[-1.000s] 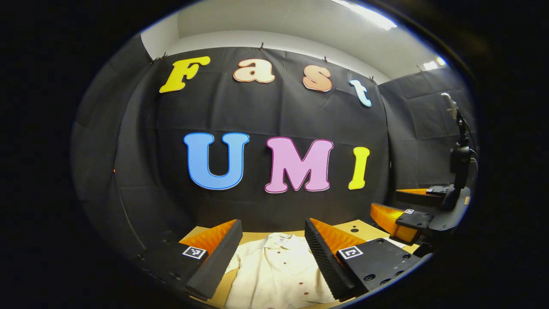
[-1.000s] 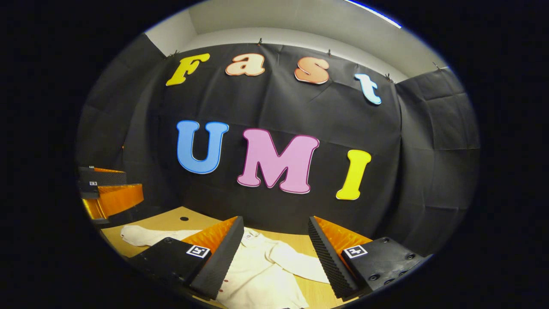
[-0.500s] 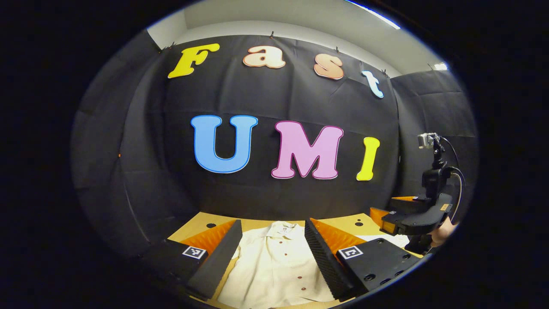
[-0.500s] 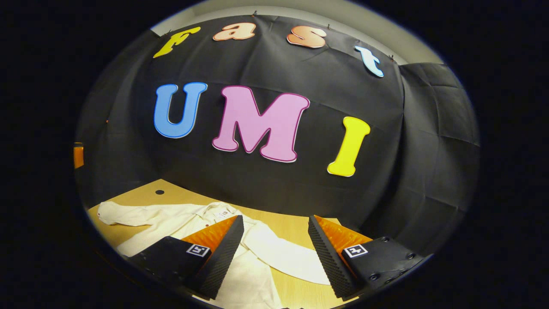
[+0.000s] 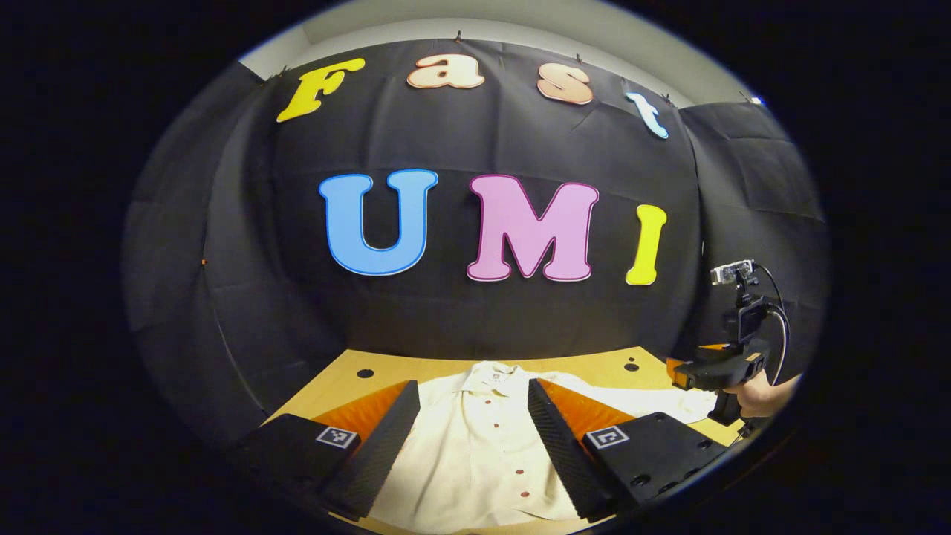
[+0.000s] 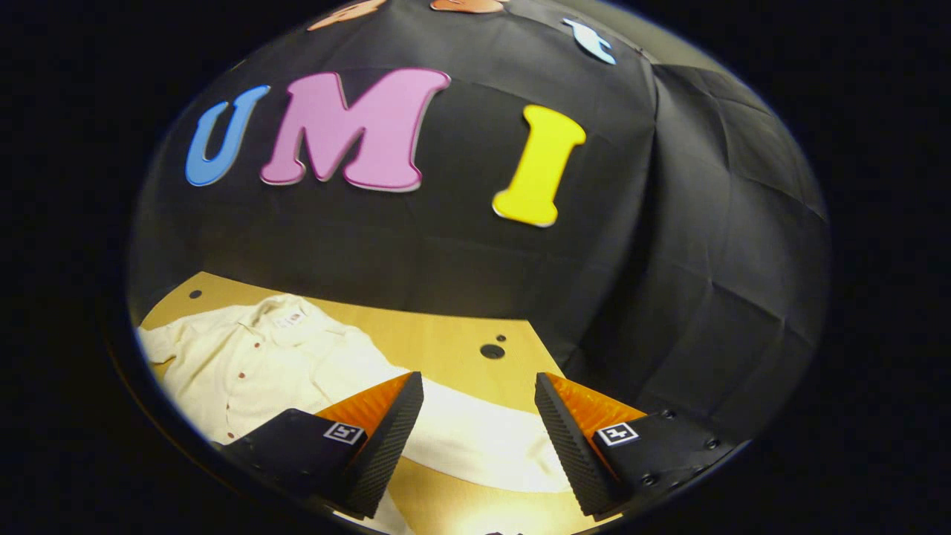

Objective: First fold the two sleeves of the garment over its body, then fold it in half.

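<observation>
Cream button-front garment (image 5: 483, 446) lies flat, collar toward the black cloth wall (image 5: 475, 312), on the wooden table (image 5: 349, 375). Left gripper (image 5: 473, 438) hovers over the garment body, fingers spread wide, nothing held. Right gripper (image 6: 478, 435) hovers over the outstretched right sleeve (image 6: 475, 438), fingers likewise wide apart and empty. In the left gripper view, the right gripper (image 5: 713, 371) sits at far right, above the sleeve end, held by a hand (image 5: 761, 397).
</observation>
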Demonstrator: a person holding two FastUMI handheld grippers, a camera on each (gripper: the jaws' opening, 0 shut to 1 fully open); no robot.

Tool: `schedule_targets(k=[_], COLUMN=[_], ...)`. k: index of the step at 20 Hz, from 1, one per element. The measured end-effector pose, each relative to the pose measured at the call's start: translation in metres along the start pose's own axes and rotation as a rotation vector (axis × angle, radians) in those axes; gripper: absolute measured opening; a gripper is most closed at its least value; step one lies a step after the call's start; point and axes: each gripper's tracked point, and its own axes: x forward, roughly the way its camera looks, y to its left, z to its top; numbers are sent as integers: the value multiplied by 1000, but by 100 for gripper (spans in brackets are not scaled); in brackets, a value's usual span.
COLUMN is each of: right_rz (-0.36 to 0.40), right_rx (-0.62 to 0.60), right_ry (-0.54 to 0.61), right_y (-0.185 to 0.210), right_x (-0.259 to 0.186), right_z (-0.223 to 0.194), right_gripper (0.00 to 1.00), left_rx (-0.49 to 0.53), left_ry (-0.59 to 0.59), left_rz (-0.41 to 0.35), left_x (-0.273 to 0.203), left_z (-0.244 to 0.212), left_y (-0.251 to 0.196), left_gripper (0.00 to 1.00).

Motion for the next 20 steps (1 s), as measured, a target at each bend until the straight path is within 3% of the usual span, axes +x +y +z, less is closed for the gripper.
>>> schedule_targets(k=[2, 8, 11, 15, 20], right_rz=[-73, -271, -334, -339, -276], right_rx=[63, 191, 270, 331, 390], right_ry=[120, 295, 381, 474, 527], right_y=[-32, -134, -155, -174, -166], right_x=[18, 54, 74, 95, 94], right_z=[-37, -111, -146, -192, -212], right_gripper=[97, 98, 98, 98, 95], left_rx=[-31, -8, 5, 8, 37], left_ry=[23, 60, 72, 98, 102], left_rz=[-4, -4, -24, -62, -102], left_x=[9, 35, 44, 53, 55], left_z=[-3, -8, -10, -18, -19], left_y=[-9, -27, -42, -67, -91], left_gripper=[96, 96, 96, 96, 96])
